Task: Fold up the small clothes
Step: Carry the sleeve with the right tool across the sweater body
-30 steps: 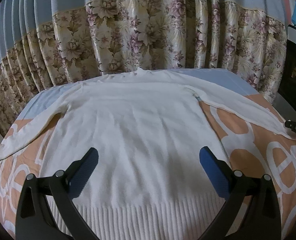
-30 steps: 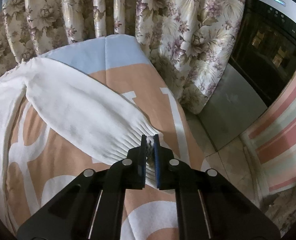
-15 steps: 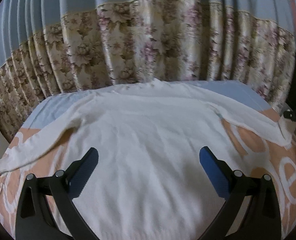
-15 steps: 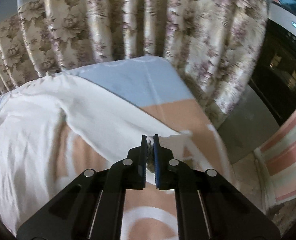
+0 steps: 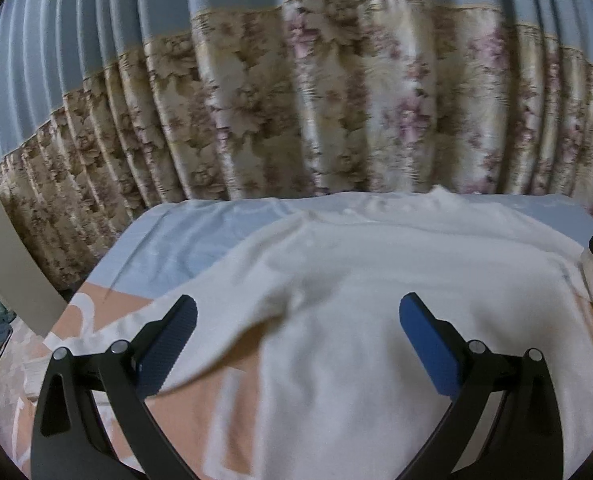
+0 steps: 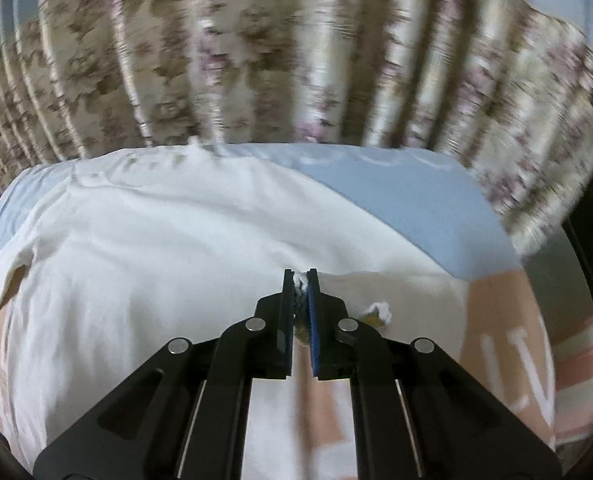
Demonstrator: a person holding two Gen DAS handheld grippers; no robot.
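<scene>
Flowered curtains (image 5: 296, 112) back the bed (image 5: 184, 236), where a soft, limp white sweater (image 5: 376, 280) lies. The right tool (image 6: 301, 294) pinches its cuff; the left tool (image 5: 296, 344) gapes empty above the sweater.

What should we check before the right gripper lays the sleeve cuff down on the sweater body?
1. Grip on the cuff: ok. The right gripper is shut on the ribbed white sleeve cuff, fabric showing between the jaws.
2. Cuff above the body: ok. In the right wrist view it sits over the cream knit sweater.
3. Left gripper out of the way: ok. Open, holding nothing, over the left armpit area.
4. Body lying flat: cannot tell. Motion blur hides creases.
5. Left sleeve spread on the orange and white patterned blanket: ok, not yet folded.
6. Sleeve fold line straight: cannot tell; the gripper hides it.
</scene>
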